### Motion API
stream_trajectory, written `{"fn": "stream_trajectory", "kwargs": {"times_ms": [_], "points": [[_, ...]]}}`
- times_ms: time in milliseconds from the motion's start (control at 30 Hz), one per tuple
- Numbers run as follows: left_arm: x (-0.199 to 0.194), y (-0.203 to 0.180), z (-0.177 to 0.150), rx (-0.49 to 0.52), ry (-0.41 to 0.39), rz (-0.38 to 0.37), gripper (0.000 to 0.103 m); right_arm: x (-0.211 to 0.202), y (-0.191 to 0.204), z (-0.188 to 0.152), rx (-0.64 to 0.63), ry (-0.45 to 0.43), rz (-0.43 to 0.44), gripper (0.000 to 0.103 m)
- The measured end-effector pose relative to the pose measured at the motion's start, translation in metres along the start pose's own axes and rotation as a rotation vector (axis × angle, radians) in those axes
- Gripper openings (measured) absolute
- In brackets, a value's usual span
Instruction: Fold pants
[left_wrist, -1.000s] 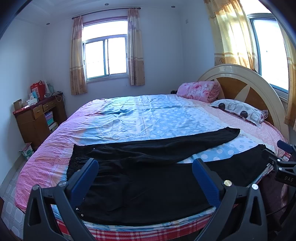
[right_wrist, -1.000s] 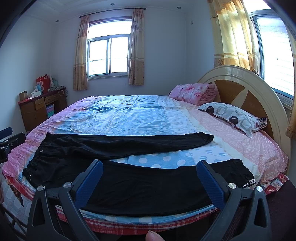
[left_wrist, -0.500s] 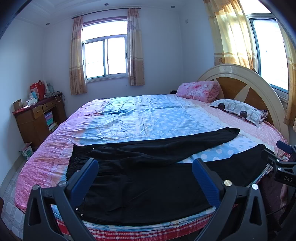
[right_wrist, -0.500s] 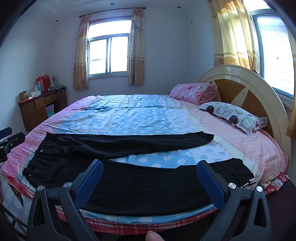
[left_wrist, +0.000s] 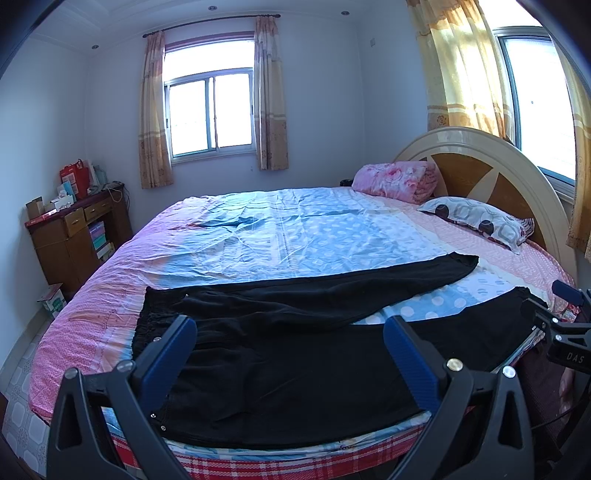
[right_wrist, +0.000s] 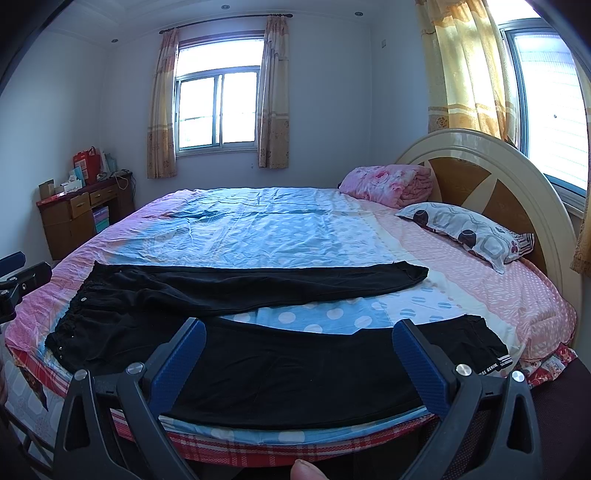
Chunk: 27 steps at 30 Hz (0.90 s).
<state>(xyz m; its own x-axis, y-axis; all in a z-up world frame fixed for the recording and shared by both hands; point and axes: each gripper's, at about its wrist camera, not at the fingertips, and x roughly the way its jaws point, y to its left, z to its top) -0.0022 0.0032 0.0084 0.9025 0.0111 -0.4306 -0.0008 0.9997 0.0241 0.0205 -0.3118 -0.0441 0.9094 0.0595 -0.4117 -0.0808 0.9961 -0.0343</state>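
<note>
Black pants (left_wrist: 295, 354) lie spread flat on the near side of the bed (left_wrist: 295, 229), waistband at the left, legs splayed in a V toward the right. The far leg (right_wrist: 295, 280) angles toward the pillows; the near leg (right_wrist: 461, 343) ends at a striped cuff by the bed's right edge. My left gripper (left_wrist: 290, 334) hovers open above the seat and thigh area, holding nothing. My right gripper (right_wrist: 299, 338) hangs open over the near leg, also with nothing in it. Each gripper shows at the edge of the other's view.
A round headboard (left_wrist: 480, 162) and two pillows (right_wrist: 465, 229) lie at the right. A wooden desk (left_wrist: 74, 236) with boxes stands at the left wall, a carton on the floor beside it. A fingertip (right_wrist: 308, 470) shows at the bottom of the right wrist view.
</note>
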Motion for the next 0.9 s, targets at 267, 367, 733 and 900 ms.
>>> {"fn": "stream_trajectory", "kwargs": {"times_ms": [267, 367, 733, 900], "points": [[0.0, -0.001, -0.001, 0.001, 0.002, -0.002, 0.103, 0.0, 0.0, 0.0, 0.0, 0.003, 0.001, 0.102], [0.001, -0.002, -0.002, 0.001, 0.003, -0.002, 0.103, 0.0, 0.0, 0.0, 0.0, 0.003, 0.001, 0.102], [0.012, -0.004, -0.011, -0.001, 0.026, 0.0, 0.103, 0.004, 0.0, -0.001, -0.006, 0.015, 0.002, 0.102], [0.032, -0.001, -0.021, 0.023, 0.046, 0.009, 0.103, 0.011, -0.001, -0.002, -0.003, 0.018, 0.012, 0.102]]}}
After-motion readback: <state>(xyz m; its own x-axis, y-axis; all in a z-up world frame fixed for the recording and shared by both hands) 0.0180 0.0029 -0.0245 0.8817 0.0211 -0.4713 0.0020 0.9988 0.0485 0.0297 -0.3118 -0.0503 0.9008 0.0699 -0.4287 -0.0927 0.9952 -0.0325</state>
